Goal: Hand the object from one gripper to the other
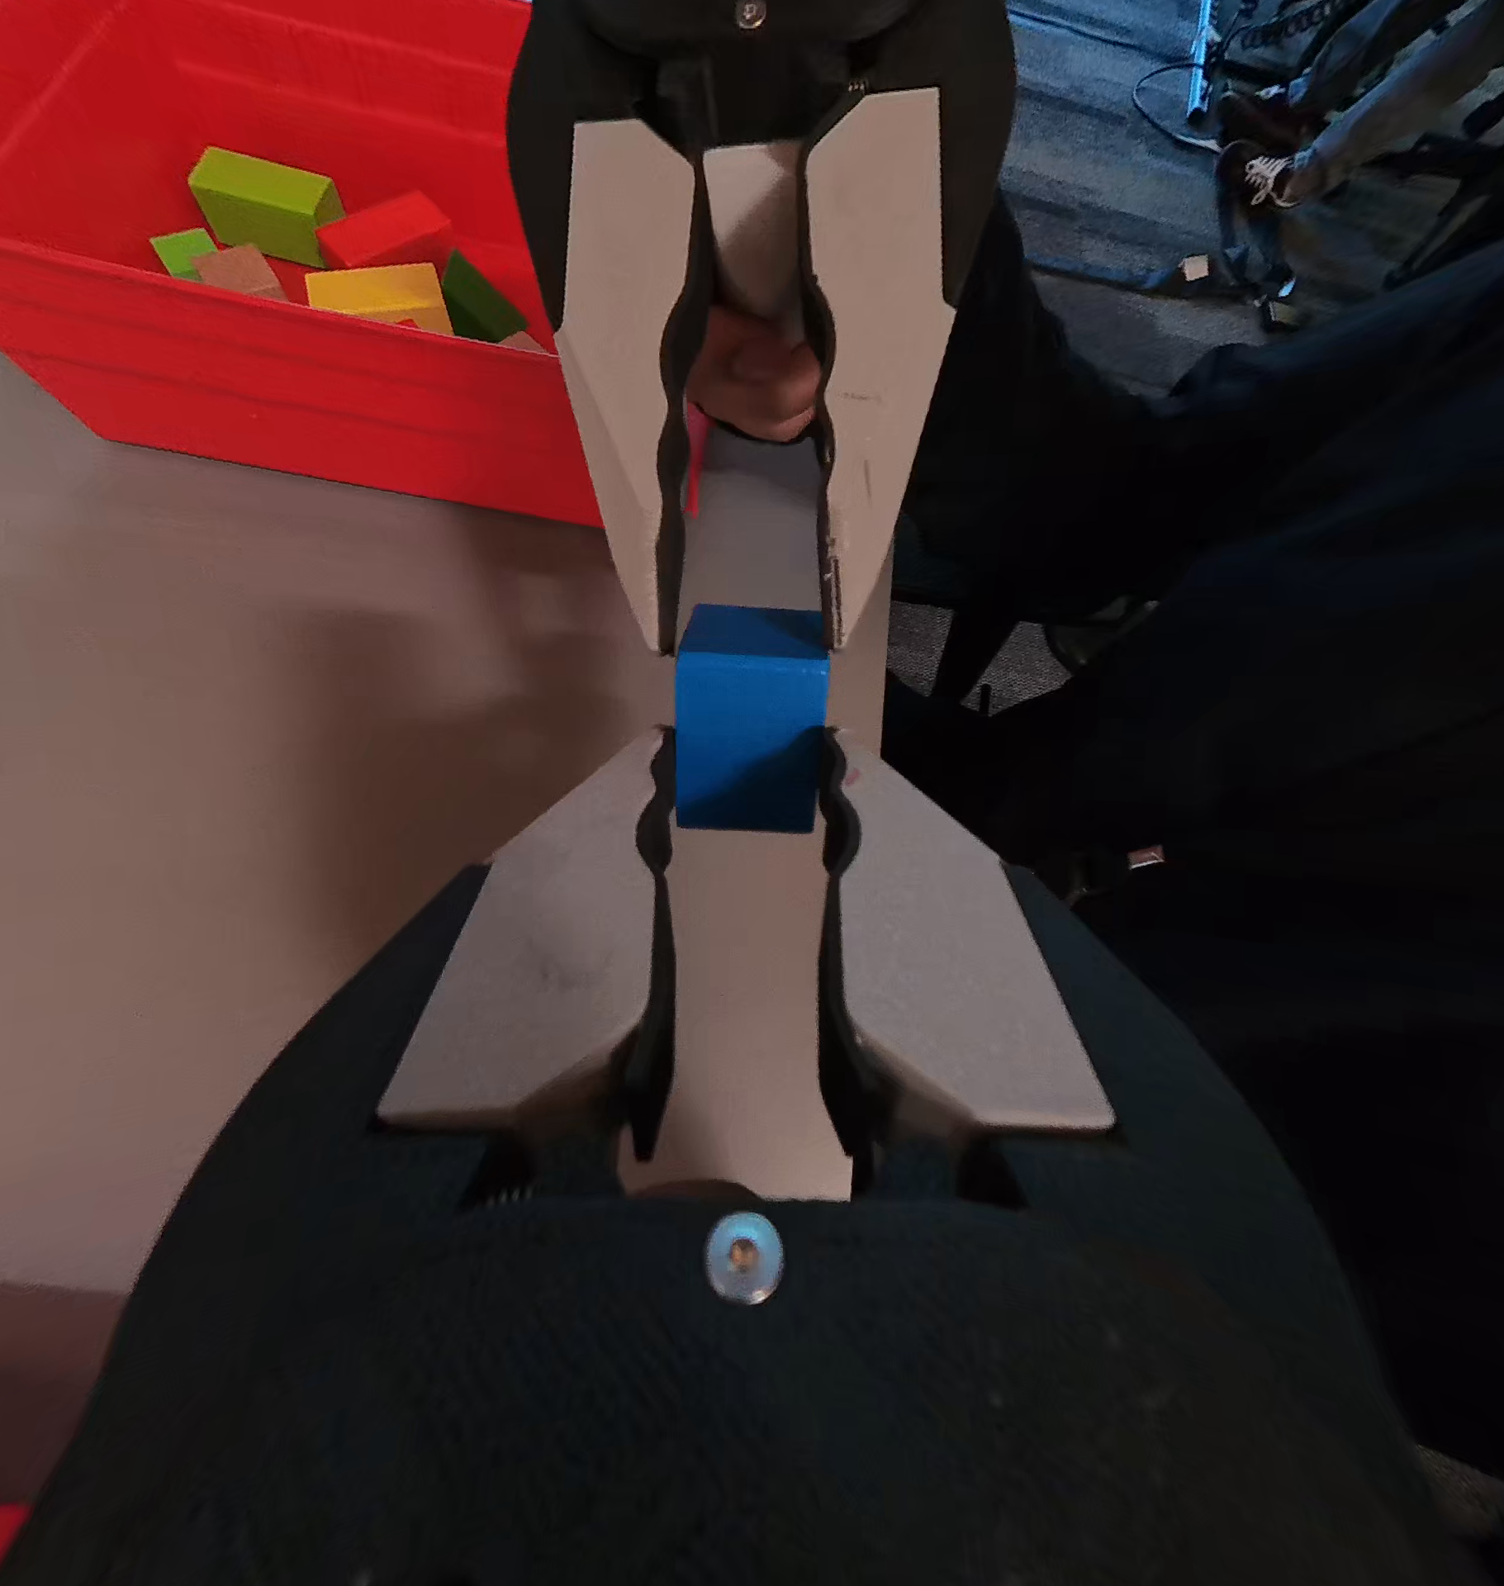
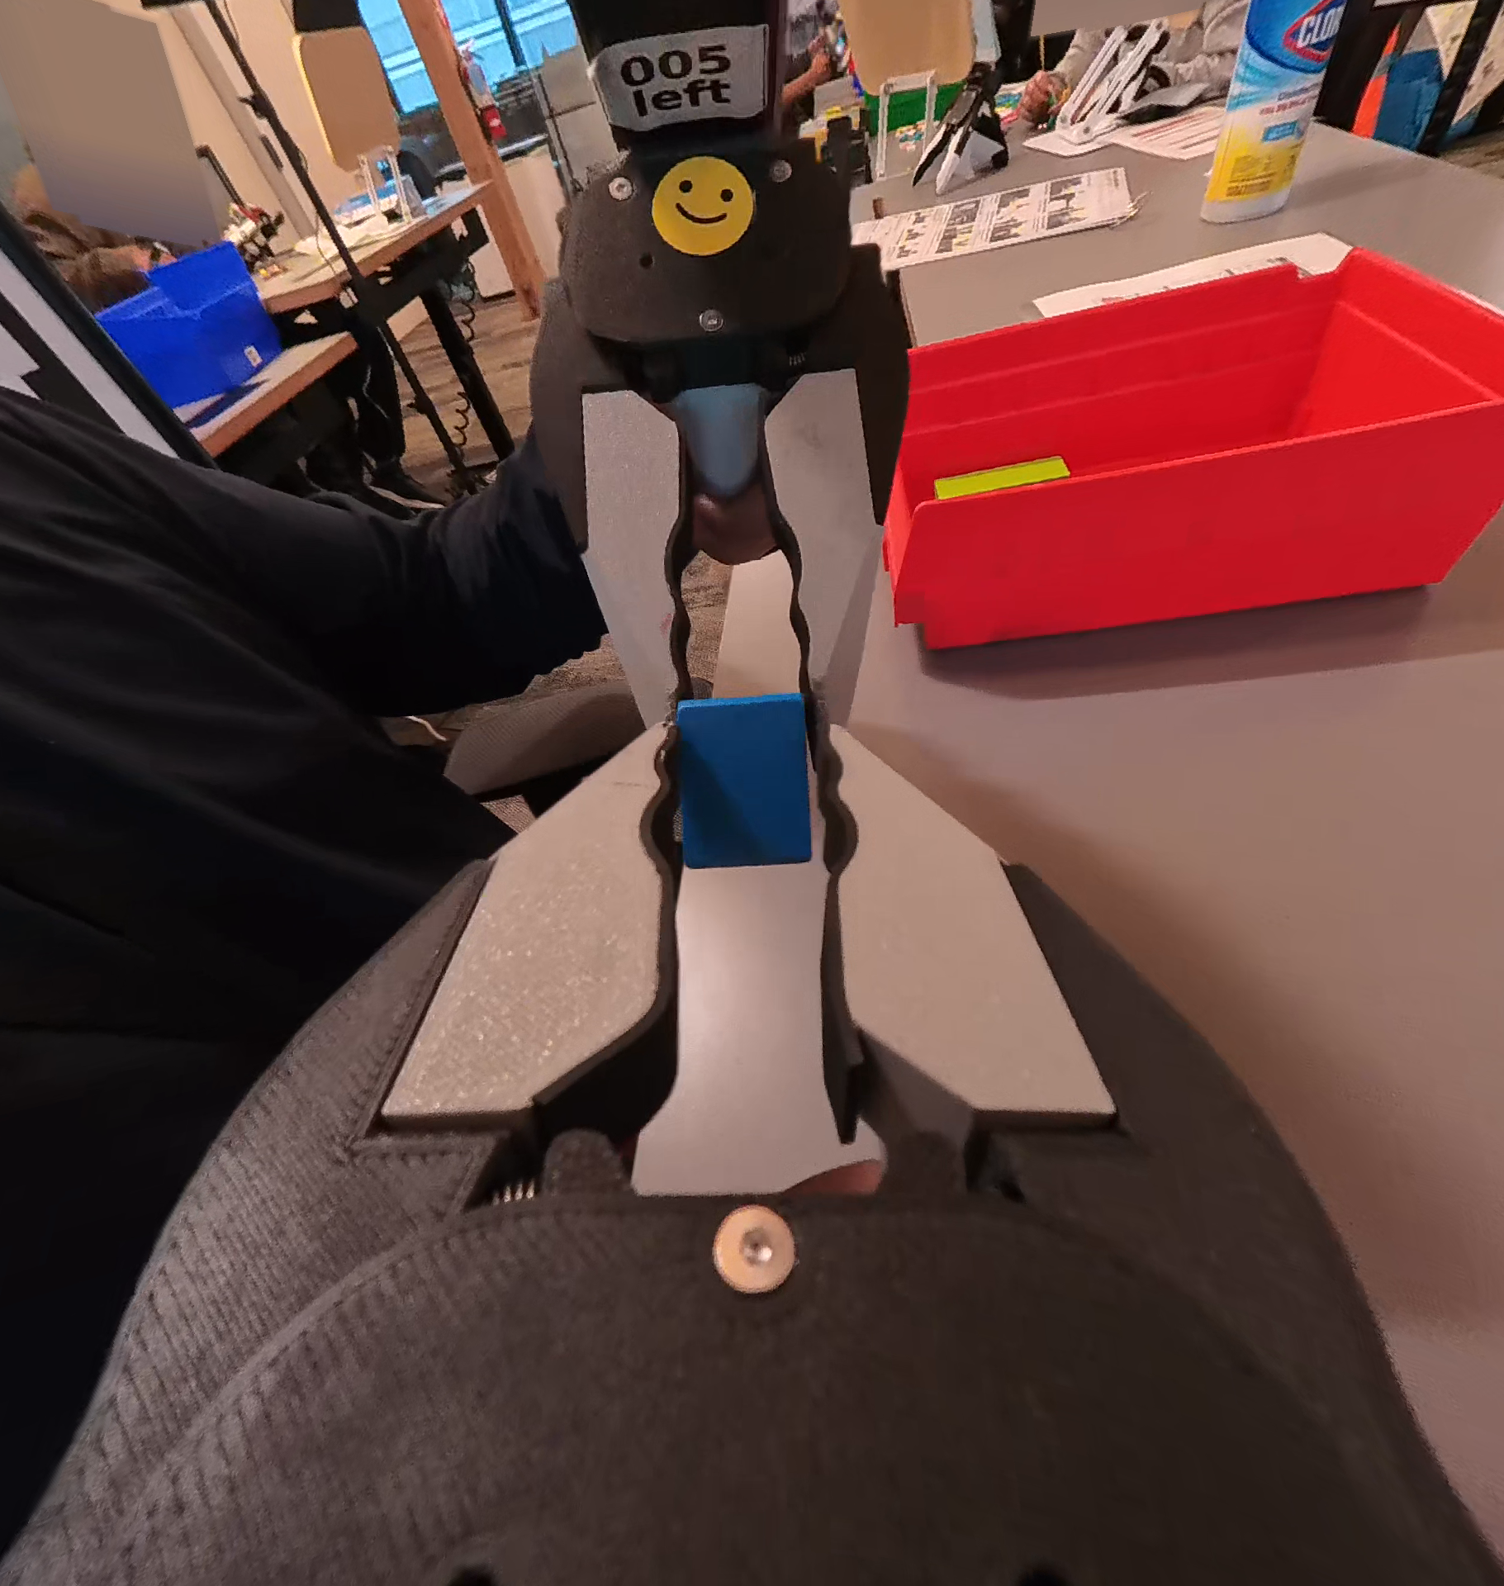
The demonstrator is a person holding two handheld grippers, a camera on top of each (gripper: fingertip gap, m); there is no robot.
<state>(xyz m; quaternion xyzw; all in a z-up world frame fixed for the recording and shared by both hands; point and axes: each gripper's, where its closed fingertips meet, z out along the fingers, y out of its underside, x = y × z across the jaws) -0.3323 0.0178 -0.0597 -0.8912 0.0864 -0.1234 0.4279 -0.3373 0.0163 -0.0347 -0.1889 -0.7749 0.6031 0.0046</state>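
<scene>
Grey desk (image 2: 1160, 858) surface is lying under both tools, and you are working near its edge, with carpeted floor beyond. Your left tool (image 1: 748, 738) is pinching the near end of the blue block (image 1: 748, 712), while your right tool (image 2: 744, 755) is pinching the opposite end, so both are clamping it in mid-air above the desk. If you are pulling apart before one side is letting go, the block is likely twisting loose. If both are releasing together, it is probably dropping and bouncing off the edge, missing the red bin (image 1: 216, 369) of coloured blocks (image 1: 319, 249) toward the back.
</scene>
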